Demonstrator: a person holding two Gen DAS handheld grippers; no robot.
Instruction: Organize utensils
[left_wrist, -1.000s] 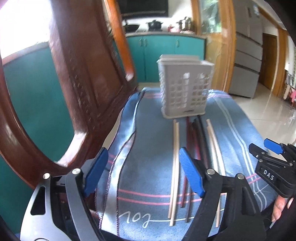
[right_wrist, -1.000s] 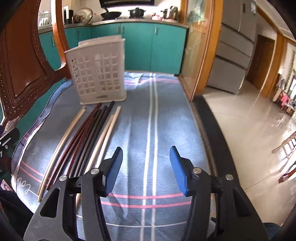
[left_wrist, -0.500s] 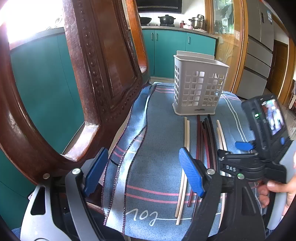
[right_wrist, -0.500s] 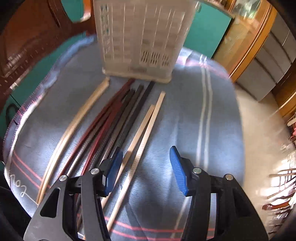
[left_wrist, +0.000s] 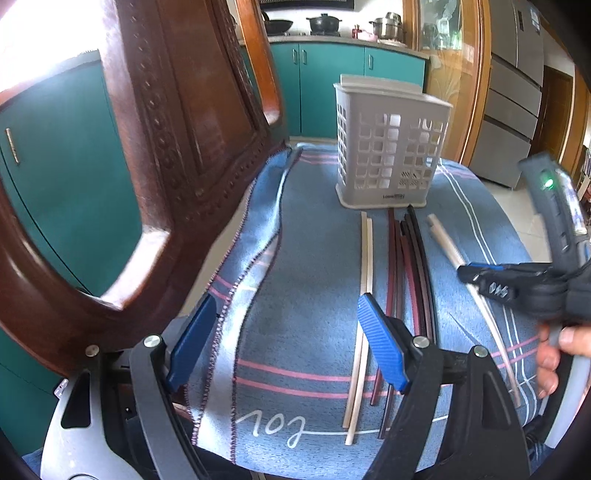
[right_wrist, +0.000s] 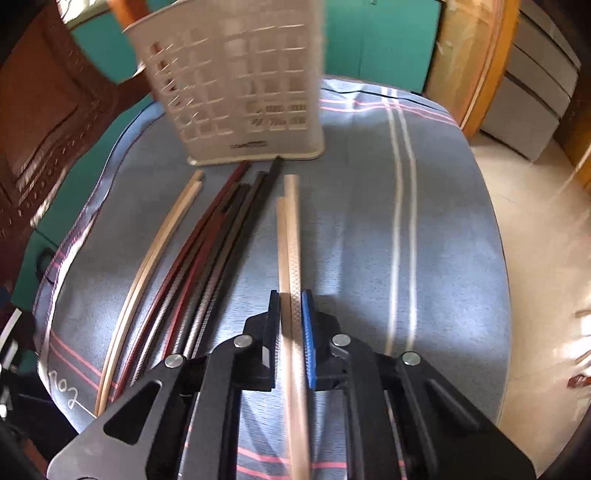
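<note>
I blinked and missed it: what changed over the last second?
The right claw came down and shut on the pale chopstick pair, which was lying loose. The left claw stays open; basket and the other chopsticks unmoved.

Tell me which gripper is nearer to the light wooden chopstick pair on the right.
Right. The right gripper is shut on the light wooden chopstick pair; the left gripper hangs open over the cloth, left of it.

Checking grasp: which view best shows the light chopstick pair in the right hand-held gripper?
Right wrist: the light chopstick pair runs between the shut right hand-held gripper. Left wrist shows the pair from the side, contact blurred.
</note>
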